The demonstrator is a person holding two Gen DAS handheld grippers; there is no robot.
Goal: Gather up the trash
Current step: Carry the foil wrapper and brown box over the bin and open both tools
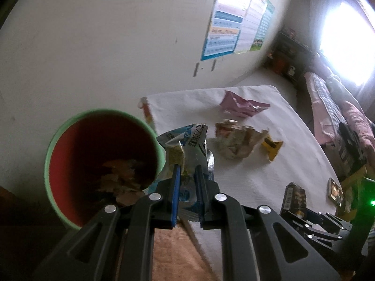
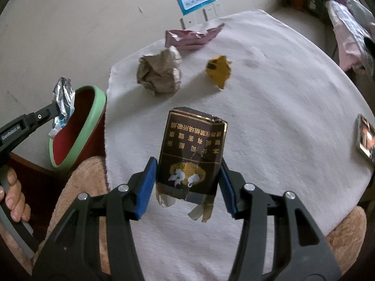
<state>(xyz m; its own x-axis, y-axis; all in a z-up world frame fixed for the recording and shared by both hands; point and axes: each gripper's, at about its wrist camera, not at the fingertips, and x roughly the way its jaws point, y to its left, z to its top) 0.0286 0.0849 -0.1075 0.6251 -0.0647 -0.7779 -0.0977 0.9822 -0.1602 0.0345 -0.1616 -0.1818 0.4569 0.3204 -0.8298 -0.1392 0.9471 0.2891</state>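
My left gripper (image 1: 187, 171) is shut on a blue and silver foil wrapper (image 1: 189, 145) and holds it at the rim of a red bin with a green rim (image 1: 70, 126); the right wrist view shows this wrapper (image 2: 63, 100) over the bin (image 2: 91, 114). My right gripper (image 2: 187, 166) is shut on a dark brown cigarette pack (image 2: 192, 149), lifted above the white cloth (image 2: 281, 117). A crumpled paper ball (image 2: 161, 70), a yellow wrapper (image 2: 218, 70) and a pink wrapper (image 2: 189, 37) lie on the cloth.
The bin (image 1: 70, 126) holds some scraps (image 1: 119, 175) and stands left of the table against a white wall. A small picture card (image 2: 365, 138) lies at the cloth's right edge. A bed with bedding (image 1: 332, 107) stands at the right. Brown plush cloth (image 2: 77, 187) hangs at the table's front.
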